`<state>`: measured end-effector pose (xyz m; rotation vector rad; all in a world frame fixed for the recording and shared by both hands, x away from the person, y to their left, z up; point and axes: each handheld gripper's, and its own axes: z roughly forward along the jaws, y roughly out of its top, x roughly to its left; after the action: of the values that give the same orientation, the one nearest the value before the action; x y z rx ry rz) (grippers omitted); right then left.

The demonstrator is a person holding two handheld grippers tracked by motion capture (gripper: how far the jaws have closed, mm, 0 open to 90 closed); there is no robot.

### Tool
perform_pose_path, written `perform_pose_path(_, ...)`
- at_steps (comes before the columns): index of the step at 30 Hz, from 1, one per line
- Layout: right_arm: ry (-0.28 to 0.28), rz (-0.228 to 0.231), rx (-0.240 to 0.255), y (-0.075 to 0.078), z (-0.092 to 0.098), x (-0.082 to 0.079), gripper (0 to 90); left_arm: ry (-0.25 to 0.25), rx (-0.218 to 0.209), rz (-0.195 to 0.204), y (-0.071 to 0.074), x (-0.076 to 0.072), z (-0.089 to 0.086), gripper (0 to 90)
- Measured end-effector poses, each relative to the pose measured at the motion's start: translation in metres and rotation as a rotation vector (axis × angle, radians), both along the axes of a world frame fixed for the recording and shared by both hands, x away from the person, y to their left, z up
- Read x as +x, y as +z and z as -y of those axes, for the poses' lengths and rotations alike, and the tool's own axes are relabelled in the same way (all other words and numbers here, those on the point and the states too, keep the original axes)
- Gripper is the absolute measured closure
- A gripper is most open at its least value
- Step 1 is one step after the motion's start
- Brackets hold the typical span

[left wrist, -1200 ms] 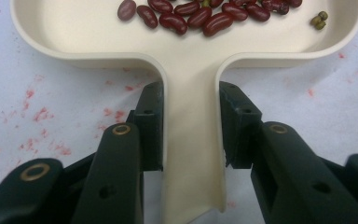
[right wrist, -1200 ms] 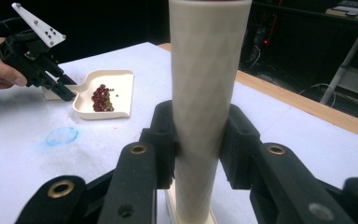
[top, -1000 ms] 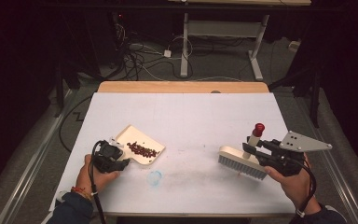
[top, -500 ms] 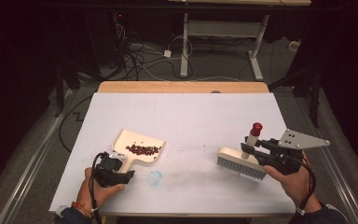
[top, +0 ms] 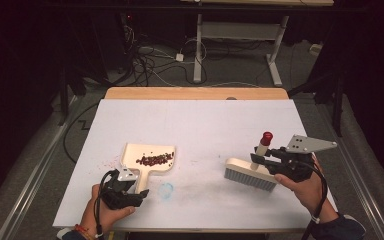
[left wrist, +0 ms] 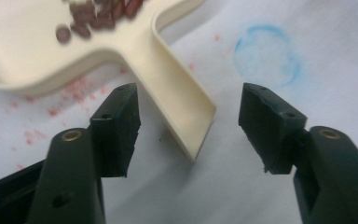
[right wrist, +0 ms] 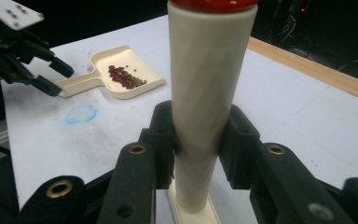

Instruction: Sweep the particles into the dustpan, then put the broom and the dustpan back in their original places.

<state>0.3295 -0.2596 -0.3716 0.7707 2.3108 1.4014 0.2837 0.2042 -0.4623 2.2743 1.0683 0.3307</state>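
**Dustpan let go, brush in hand**

At left, our left gripper [top: 139, 192] has just been opening its jaws; they stand half apart, touching nothing. The dustpan [top: 150, 159] rests on the table [top: 200, 120], its handle [left wrist: 177, 105] running straight away from the pads, its end just ahead between them. At right, our right gripper [top: 256, 159] clamps the brush [top: 250, 173] by its upright handle [right wrist: 209, 93], bristles down, well apart from the pan.

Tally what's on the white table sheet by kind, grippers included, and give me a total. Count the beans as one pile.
Dustpan: 1
Brush: 1
Pile of red-brown beans, lying in the dustpan: 1
Blue ring mark on the sheet: 1
Grippers: 2, the left gripper with jaws apart at the dustpan's handle, the right gripper shut on the brush's handle
Total: 6
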Motion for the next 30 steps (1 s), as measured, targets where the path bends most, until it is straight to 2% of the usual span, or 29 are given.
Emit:
perform_pose_path(1, -0.001, -0.002, -0.002, 0.000, 0.000, 0.002, 69.5, -0.012, -0.011, 0.037, 0.003, -0.003, -0.002, 34.2)
perform_pose_path(2, -0.011, -0.002, -0.002, 0.000, 0.000, 0.005, 69.3, -0.006, -0.019, 0.092, 0.005, -0.006, -0.005, 31.9)
perform_pose_path(4, -0.029, -0.009, 0.001, 0.000, 0.000, 0.012, 69.1, 0.001, -0.029, 0.166, 0.008, -0.010, -0.009, 24.9)
perform_pose_path(7, -0.044, -0.016, -0.002, 0.000, -0.002, 0.023, 68.5, 0.020, -0.035, 0.264, 0.011, -0.012, -0.017, 21.9)
perform_pose_path(8, -0.046, -0.026, -0.002, 0.000, -0.003, 0.027, 68.3, 0.027, -0.040, 0.277, 0.011, -0.012, -0.020, 21.4)
perform_pose_path(9, -0.046, -0.030, -0.007, 0.000, -0.004, 0.032, 67.8, 0.027, -0.047, 0.285, 0.011, -0.011, -0.024, 21.4)
perform_pose_path(11, -0.063, -0.037, -0.024, 0.001, -0.007, 0.042, 66.9, 0.038, -0.028, 0.299, 0.008, -0.012, -0.028, 21.4)
perform_pose_path(13, -0.061, -0.058, -0.042, 0.002, -0.009, 0.054, 65.6, 0.044, -0.014, 0.288, 0.005, -0.011, -0.032, 21.4)
perform_pose_path(17, -0.101, -0.103, -0.096, 0.000, -0.012, 0.081, 62.4, 0.052, -0.004, 0.276, 0.001, -0.012, -0.037, 21.4)
perform_pose_path(21, -0.174, -0.125, -0.158, -0.010, -0.015, 0.106, 57.7, 0.045, -0.011, 0.276, -0.001, -0.010, -0.035, 21.4)
perform_pose_path(23, -0.233, -0.139, -0.185, -0.016, -0.018, 0.118, 55.3, 0.036, -0.004, 0.277, -0.002, -0.009, -0.033, 21.3)
perform_pose_path(25, -0.286, -0.149, -0.186, -0.024, -0.020, 0.130, 52.9, 0.026, -0.011, 0.279, -0.003, -0.008, -0.032, 21.4)
perform_pose_path(27, -0.348, -0.138, -0.186, -0.028, -0.020, 0.136, 51.6, 0.018, -0.008, 0.282, -0.003, -0.007, -0.030, 21.3)
perform_pose_path(30, -0.380, -0.120, -0.176, -0.033, -0.021, 0.143, 51.0, 0.006, -0.003, 0.290, -0.004, -0.008, -0.028, 21.3)
